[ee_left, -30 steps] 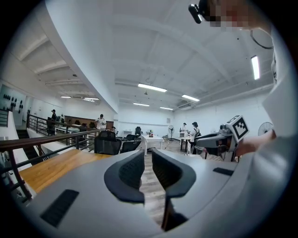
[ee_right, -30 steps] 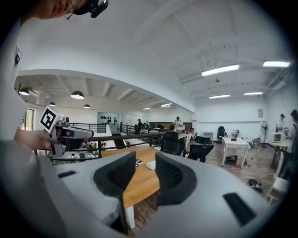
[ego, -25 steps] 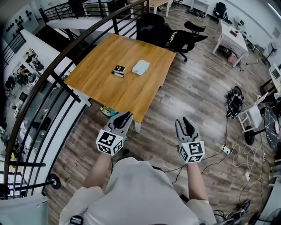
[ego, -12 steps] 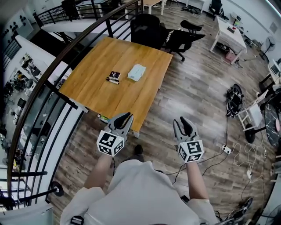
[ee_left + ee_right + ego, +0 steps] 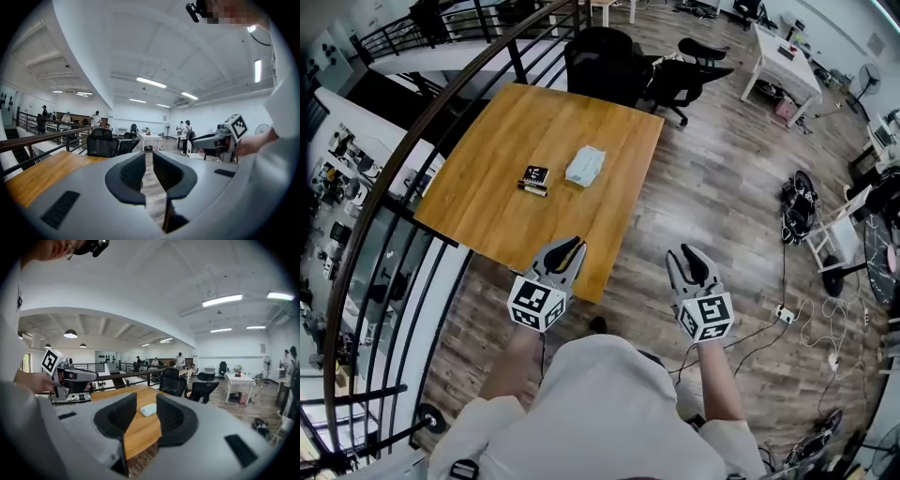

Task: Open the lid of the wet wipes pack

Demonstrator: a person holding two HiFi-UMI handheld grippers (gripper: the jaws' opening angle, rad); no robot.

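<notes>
Head view: Wooden table [image 5: 487, 202] stands beside a curved black railing [image 5: 412, 141]. The wet wipes pack [image 5: 585, 166] lies flat near the table's middle, lid not yet opened. Just beside it, to the picture's left, sits a small black box [image 5: 534, 175] with a dark pen-like stick [image 5: 532, 190] along its near side. Two black office chairs [image 5: 602, 58] stand at the far edge. Both grippers are held over the floor at the table's near edge, well apart from the pack. The left gripper [image 5: 566, 253] reaches just over the near corner; the right gripper [image 5: 694, 266] is off the table's side. Neither carries anything.

Left gripper view: Left gripper [image 5: 148, 161] has its jaws at a narrow gap. Only floorboards show between the pads, nothing gripped. The table [image 5: 37, 171] runs off at the left, and the right gripper [image 5: 215, 140] is seen at the right.

Right gripper view: Right gripper [image 5: 146, 400] has its jaws parted somewhat wider, also empty. The tabletop [image 5: 140, 430] fills the gap. The wet wipes pack [image 5: 149, 409] lies in line between the jaws, far off on the table. The left gripper [image 5: 70, 376] shows at the left.
</notes>
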